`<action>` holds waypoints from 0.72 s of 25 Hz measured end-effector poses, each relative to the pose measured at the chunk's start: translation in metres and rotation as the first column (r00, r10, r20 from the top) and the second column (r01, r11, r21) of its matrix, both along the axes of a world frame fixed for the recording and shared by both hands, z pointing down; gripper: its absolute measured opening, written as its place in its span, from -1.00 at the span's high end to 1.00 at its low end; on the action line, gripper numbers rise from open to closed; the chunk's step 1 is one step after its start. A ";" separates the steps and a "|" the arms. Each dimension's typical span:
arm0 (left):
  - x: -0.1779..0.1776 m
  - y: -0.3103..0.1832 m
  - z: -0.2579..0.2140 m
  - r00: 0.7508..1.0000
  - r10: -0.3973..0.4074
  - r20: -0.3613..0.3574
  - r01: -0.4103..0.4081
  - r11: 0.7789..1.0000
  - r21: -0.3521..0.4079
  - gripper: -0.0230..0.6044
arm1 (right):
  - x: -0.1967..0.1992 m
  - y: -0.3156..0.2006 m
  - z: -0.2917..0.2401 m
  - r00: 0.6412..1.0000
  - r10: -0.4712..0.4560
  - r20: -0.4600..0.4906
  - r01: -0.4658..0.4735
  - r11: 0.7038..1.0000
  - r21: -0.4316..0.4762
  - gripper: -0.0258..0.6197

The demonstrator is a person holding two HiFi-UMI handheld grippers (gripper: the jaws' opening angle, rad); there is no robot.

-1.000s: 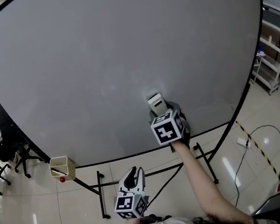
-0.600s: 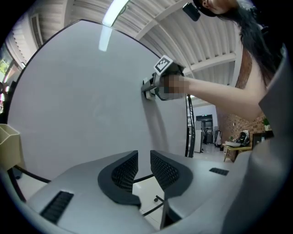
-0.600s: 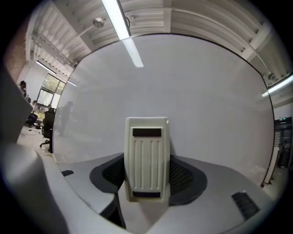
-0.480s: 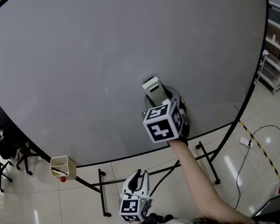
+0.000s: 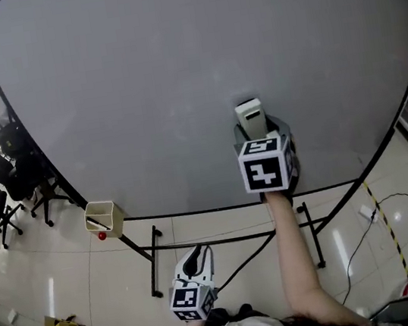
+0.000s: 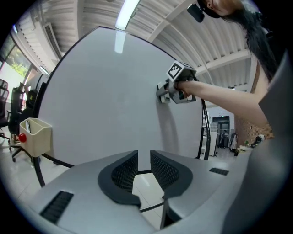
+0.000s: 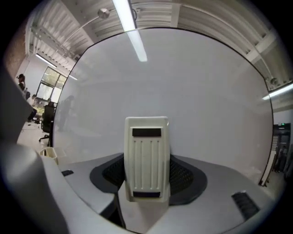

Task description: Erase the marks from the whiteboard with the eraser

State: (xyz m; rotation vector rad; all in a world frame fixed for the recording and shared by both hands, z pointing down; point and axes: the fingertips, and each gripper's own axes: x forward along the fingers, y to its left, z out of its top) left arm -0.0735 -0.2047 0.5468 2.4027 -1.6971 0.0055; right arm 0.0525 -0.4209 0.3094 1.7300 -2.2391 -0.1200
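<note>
The right tool [image 5: 263, 130] clamps the eraser [image 5: 250, 117] against the whiteboard [image 5: 139, 92] near its lower edge, broad board above. The left tool [image 5: 195, 255] hangs below, slightly parted, empty.

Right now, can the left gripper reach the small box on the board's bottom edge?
Probably yes: the left gripper hangs empty below the whiteboard, the box sits off to its left, and nothing seems to stand between them.

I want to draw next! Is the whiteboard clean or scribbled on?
Clean, it seems: the whiteboard shows no marks in the head view or the right gripper view.
</note>
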 end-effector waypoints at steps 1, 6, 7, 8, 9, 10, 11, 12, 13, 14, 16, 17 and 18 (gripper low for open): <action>-0.005 0.001 0.000 1.000 -0.001 -0.005 0.001 1.000 0.001 0.72 | 0.000 -0.004 -0.010 1.000 0.024 0.014 -0.024 1.000 0.004 0.08; -0.032 0.000 -0.003 0.998 0.065 0.001 -0.065 0.998 0.017 0.72 | -0.072 -0.001 0.057 0.988 0.034 -0.148 -0.051 0.993 -0.111 0.08; -0.040 -0.001 -0.004 0.997 0.081 0.001 -0.081 0.997 0.018 0.72 | -0.096 0.002 0.073 0.981 0.006 -0.192 -0.031 0.991 -0.130 0.08; -0.049 0.000 -0.006 0.995 0.095 0.002 -0.095 0.995 0.020 0.72 | -0.115 0.005 0.083 0.976 -0.015 -0.217 -0.015 0.990 -0.140 0.08; -0.058 0.001 -0.008 0.994 0.106 0.006 -0.106 0.994 0.023 0.72 | -0.122 0.006 0.086 0.975 -0.023 -0.222 -0.009 0.990 -0.142 0.08; -0.069 0.002 -0.009 0.993 0.116 0.011 -0.116 0.993 0.027 0.72 | -0.117 0.006 0.082 0.978 -0.013 -0.207 -0.017 0.990 -0.141 0.08; -0.081 0.003 -0.011 0.992 0.124 0.014 -0.125 0.992 0.030 0.72 | -0.099 0.004 0.072 0.984 0.020 -0.175 -0.045 0.989 -0.138 0.08; -0.092 0.004 -0.010 0.991 0.134 0.018 -0.135 0.990 0.030 0.72 | -0.073 0.001 0.063 0.989 0.071 -0.130 -0.090 0.986 -0.142 0.08; -0.102 0.004 -0.009 0.989 0.144 0.021 -0.145 0.989 0.026 0.72 | -0.046 -0.004 0.059 0.991 0.119 -0.068 -0.129 0.978 -0.165 0.08; -0.112 0.005 -0.007 0.988 0.152 0.023 -0.152 0.988 0.019 0.72 | -0.025 -0.007 0.060 0.989 0.145 0.018 -0.138 0.969 -0.207 0.05; -0.131 0.008 -0.002 0.988 0.155 0.016 -0.155 0.988 0.001 0.72 | -0.008 -0.008 0.063 0.968 0.181 0.171 -0.131 0.955 -0.266 0.06; -0.140 0.009 0.000 0.988 0.151 0.010 -0.151 0.989 -0.006 0.72 | -0.004 -0.006 0.063 0.958 0.217 0.189 -0.162 0.950 -0.268 0.06; -0.148 0.009 0.002 0.990 0.143 0.003 -0.143 0.990 -0.011 0.72 | -0.004 -0.004 0.063 0.952 0.250 0.174 -0.200 0.943 -0.265 0.07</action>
